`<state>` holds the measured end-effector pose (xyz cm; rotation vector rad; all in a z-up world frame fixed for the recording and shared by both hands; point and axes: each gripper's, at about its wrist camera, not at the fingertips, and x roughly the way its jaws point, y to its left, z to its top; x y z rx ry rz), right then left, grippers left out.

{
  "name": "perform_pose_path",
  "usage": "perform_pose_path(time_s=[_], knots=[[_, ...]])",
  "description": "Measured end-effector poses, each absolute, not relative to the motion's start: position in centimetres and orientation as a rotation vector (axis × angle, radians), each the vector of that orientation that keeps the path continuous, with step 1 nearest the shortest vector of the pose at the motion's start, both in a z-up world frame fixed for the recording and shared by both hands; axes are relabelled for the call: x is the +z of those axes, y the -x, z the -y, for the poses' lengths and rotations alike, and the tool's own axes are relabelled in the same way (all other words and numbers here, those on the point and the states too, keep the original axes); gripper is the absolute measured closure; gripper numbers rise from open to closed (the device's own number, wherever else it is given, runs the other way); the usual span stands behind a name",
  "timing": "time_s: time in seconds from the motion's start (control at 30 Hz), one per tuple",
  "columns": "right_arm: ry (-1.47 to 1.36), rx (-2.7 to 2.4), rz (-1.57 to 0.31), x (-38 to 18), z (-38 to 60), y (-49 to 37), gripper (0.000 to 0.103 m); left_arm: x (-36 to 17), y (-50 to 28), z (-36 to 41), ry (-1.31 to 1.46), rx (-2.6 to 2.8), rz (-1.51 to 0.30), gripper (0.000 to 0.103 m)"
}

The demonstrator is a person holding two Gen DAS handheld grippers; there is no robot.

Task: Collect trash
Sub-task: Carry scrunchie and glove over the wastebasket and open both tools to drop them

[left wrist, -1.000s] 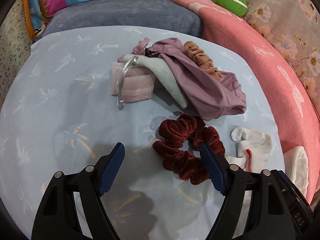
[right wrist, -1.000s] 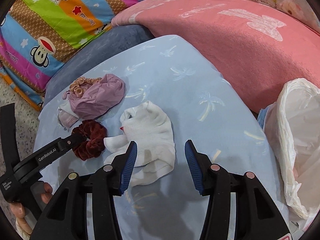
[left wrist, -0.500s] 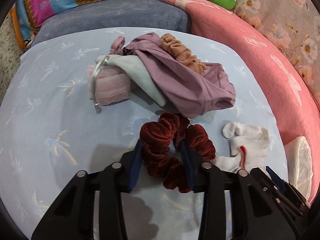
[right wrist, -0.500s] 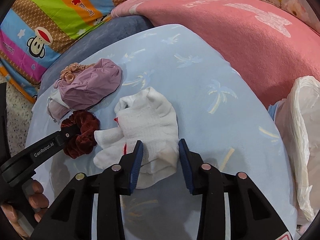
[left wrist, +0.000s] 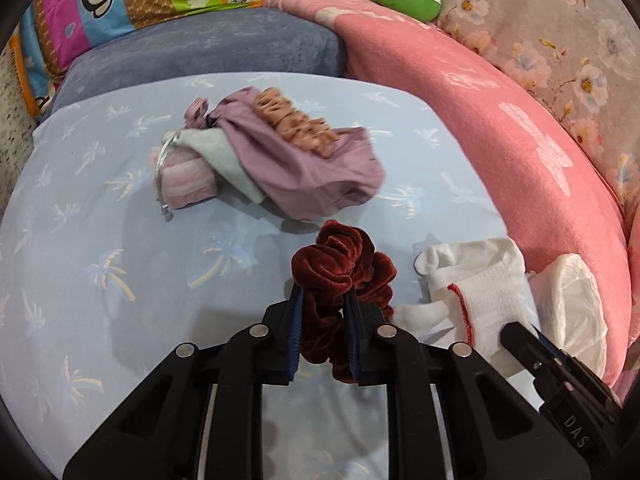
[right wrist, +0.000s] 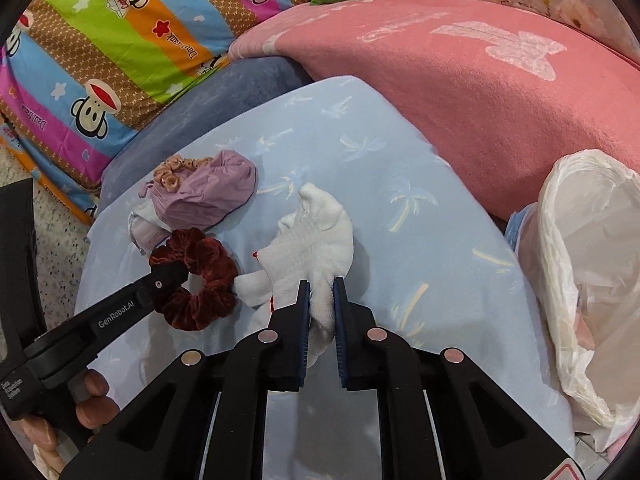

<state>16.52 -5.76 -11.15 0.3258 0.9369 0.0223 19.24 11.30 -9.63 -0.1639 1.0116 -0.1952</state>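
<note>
Both hand-held grippers have just been closing since the earlier frames, each now with fabric between its jaws. Left hand-held gripper (left wrist: pixel 322 300) pinches the dark red scrunchie (left wrist: pixel 344 258), which bunches up above its blue pads. Right hand-held gripper (right wrist: pixel 321 292) pinches the near edge of the white sock (right wrist: pixel 310 240), which lies on the pale blue sheet (right wrist: pixel 420 260). From the right wrist view, the scrunchie (right wrist: pixel 200 280) sits at nine o'clock of the sock, touching it, and a white plastic bag (right wrist: pixel 592 280) stands open at three o'clock. A purple cloth (left wrist: pixel 304 172) heap lies at twelve o'clock from the scrunchie.
</note>
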Motion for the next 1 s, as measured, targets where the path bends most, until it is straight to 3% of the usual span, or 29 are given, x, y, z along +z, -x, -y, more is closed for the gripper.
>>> perform_pose_path(time_s=[0.6, 1.0], knots=[[-0.418, -0.109, -0.677, -1.2, 16.3, -8.2, 0.092, -1.5, -14.0, -1.0, 0.040, -0.417, -0.848, 0.085], [-0.469, -0.231, -0.582, 1.0, 24.2, -2.6, 0.092, 0.9, -10.7, 8.2, -0.059, -0.610, -0.820, 0.084]])
